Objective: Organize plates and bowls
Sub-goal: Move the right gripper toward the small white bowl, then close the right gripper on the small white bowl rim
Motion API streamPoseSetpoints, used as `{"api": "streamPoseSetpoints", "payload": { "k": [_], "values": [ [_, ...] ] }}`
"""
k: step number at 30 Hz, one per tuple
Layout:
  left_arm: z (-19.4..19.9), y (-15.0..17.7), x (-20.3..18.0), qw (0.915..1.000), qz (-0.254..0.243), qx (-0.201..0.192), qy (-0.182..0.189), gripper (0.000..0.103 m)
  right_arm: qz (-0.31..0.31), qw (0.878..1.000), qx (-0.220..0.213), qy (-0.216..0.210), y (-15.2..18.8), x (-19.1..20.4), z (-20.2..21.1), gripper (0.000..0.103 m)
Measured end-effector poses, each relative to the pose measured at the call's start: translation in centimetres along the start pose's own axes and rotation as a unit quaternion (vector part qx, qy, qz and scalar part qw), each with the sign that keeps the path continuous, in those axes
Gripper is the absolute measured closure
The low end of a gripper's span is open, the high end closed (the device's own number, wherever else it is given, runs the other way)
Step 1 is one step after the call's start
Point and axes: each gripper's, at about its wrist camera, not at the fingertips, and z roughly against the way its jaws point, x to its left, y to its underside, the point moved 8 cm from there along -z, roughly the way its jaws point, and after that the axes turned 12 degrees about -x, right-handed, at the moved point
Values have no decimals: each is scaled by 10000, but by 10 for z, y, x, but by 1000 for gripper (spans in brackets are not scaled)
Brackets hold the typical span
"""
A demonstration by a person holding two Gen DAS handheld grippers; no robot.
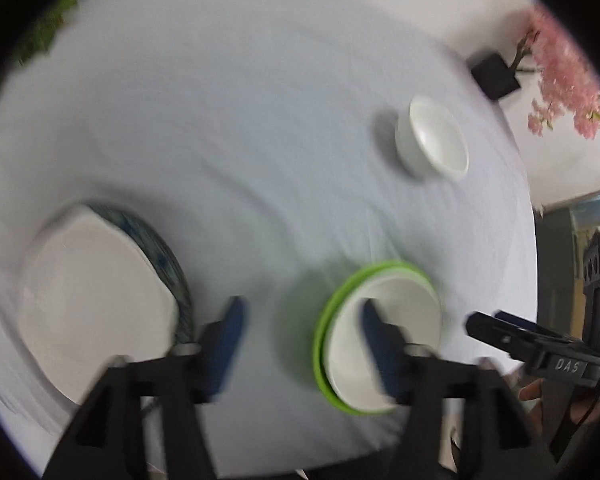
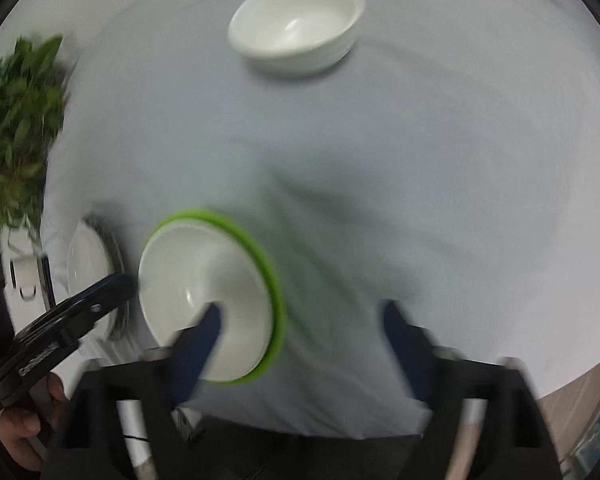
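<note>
Two white bowls (image 2: pixel 296 24), one nested in one green bowl (image 2: pixel 274 280), two stacked plates (image 1: pixel 96 300), both grippers' jaws spread

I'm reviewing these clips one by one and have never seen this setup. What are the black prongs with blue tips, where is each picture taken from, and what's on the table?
There is no robot here: a person holds a hand-held two-finger clamp in each hand, with a wide-angle camera on each looking along its fingers.

In the left camera's picture, the left gripper stands open and holds nothing; the other tool pokes in at the right edge. In the right camera's picture, the right gripper is also open and empty.

On the white tablecloth lie a white bowl nested in a green bowl, a lone white bowl farther off, and a white plate stacked on a blue patterned plate. The pictures are motion-blurred.
</note>
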Motion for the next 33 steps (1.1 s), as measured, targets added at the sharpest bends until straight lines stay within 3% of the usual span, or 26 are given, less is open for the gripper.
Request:
{"api": "streamPoseSetpoints", "payload": {
  "k": [1,4,6,9,12,16,23,28,30,33],
  "values": [
    [11,-18,1,9991,-100,-388,-144,18,-75,9998,-181,3,-8,-6,8,0],
    [20,-62,-3,9924,-515,-940,-608,18,-161,9978,-640,86,-38,-22,27,0],
    [14,-82,-10,9899,-806,-959,-666,18,-111,9956,-920,160,-63,-29,36,0],
    [-5,-111,-34,9879,-1148,-957,-406,18,-78,9906,-1334,300,-102,-37,49,0],
    [-27,-125,-59,9884,-1312,-760,-2,18,-72,9896,-1419,224,-132,-35,45,0],
    [-74,-131,-85,9894,-1386,-140,401,18,8,9897,-1413,232,-162,-39,34,1],
    [-124,-125,-116,9869,-1292,494,826,23,-77,9949,-967,269,-185,-53,2,7],
    [-144,-124,-120,9844,-1417,773,698,48,-211,9938,-969,504,-191,-64,-5,14],
    [-151,-123,-125,9824,-1471,898,720,59,-139,9930,-969,663,-193,-66,-7,31],
    [-161,-119,-127,9801,-1521,1068,701,71,-104,9918,-976,821,-198,-68,-13,43]
  ]
}}
